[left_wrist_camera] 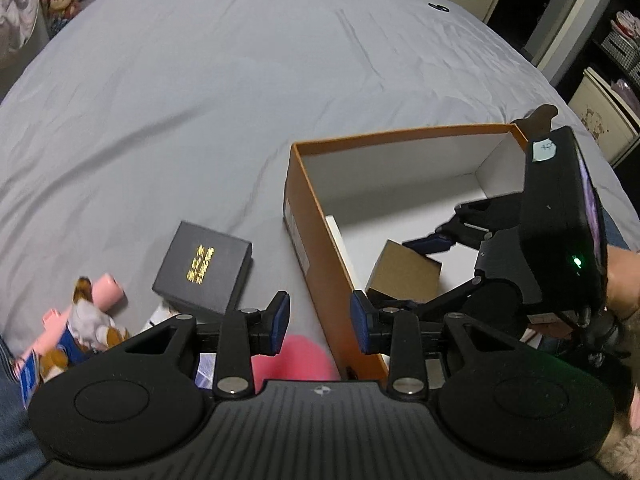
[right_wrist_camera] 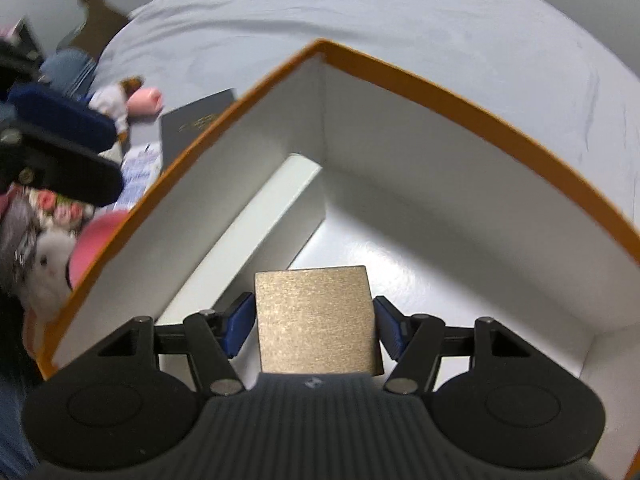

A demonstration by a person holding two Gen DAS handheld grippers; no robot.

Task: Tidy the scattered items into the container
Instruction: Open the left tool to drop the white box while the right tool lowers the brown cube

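Right gripper (right_wrist_camera: 314,326) holds brown box (right_wrist_camera: 314,320) inside orange container (right_wrist_camera: 500,120), walls near.

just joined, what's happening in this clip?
A person is tidying items off a grey bed into an orange box. The right gripper holds a small brown box inside it, beside a white box. The left gripper hovers empty by the wall; a black box and plush toy remain outside.
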